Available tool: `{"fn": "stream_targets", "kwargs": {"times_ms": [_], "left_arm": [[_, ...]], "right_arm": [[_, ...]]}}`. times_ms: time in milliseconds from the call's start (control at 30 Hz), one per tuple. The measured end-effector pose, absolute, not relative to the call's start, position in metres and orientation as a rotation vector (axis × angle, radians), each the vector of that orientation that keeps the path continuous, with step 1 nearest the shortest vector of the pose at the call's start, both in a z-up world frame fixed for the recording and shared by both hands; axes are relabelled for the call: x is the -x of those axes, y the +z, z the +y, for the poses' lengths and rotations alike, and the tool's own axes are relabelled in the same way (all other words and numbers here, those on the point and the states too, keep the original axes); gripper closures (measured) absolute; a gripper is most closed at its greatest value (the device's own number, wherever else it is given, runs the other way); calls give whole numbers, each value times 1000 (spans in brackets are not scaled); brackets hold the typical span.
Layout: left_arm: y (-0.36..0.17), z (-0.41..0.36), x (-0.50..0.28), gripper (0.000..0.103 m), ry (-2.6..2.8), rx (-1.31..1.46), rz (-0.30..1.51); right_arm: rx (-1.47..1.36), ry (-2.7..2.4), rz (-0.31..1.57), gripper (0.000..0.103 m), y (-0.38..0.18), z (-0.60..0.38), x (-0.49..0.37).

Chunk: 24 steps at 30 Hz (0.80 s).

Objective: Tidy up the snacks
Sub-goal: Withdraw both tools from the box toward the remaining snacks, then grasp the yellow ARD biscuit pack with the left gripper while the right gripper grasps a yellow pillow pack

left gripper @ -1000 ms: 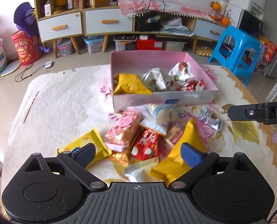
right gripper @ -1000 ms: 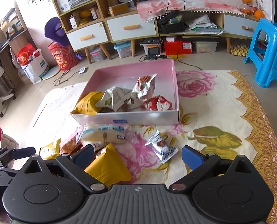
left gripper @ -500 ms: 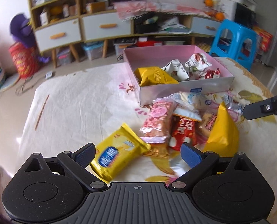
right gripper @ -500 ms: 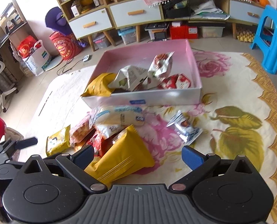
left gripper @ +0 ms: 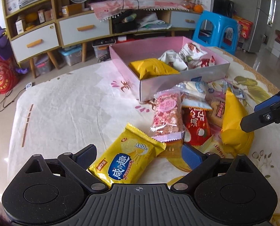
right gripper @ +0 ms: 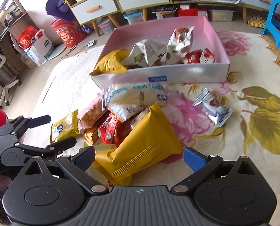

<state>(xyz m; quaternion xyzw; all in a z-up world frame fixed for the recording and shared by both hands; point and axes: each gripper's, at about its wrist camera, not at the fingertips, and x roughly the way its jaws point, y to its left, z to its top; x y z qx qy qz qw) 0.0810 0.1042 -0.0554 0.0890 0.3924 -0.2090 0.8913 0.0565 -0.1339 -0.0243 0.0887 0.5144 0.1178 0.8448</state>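
A pink box (left gripper: 124,64) (right gripper: 158,29) on the flowered cloth holds several snack packs. In front of it lies a loose pile: a pink pack (left gripper: 167,115), a red pack (left gripper: 195,127), a white bread pack (right gripper: 138,97), a big yellow bag (right gripper: 145,148) (left gripper: 234,120). My left gripper (left gripper: 139,155) is open, low over a yellow chips pack (left gripper: 124,160) that lies between its fingers. My right gripper (right gripper: 139,157) is open, with the big yellow bag between its fingers. A small silver-blue pack (right gripper: 213,109) lies apart on the right.
The table's left half (left gripper: 64,109) is bare cloth. Behind stand a cabinet with drawers (left gripper: 83,30), a blue stool (left gripper: 215,28), a red bag (right gripper: 68,33) and a white bag (right gripper: 38,47) on the floor. In the right wrist view, the left gripper's body (right gripper: 17,143) is at lower left.
Both grippers have moved forward and lower onto the pile. The chips pack now lies between the left fingers, and the big yellow bag lies between the right fingers. Both stayed open.
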Motion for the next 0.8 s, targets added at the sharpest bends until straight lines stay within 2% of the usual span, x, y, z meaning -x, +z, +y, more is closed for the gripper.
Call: {"fn": "stream_targets", "kwargs": {"times_ms": [100,233,400,533,700,800], "left_arm": [[-61,105,-83,7,-440,-200,820],[-65,107,-85,13,-446,-212,830],[-66,108,-85,23,-435,-227,832],[-65,109,-85,36,-424,-237,841],[-63,107,-80,44,-415,-244,867],[-61,103,-76,48,-401,-250,893]], "right_arm": [[-192,245,1098,10,-28,-132,-58],[-201,230,1107,10,-32,-131,-59],[-197,220,1114,10,-34,-128,-60],[-172,230,1110,11,-35,-124,-61],[-125,242,1106,12,-34,-118,-60],[-102,267,1121,22,-34,-115,-59]]}}
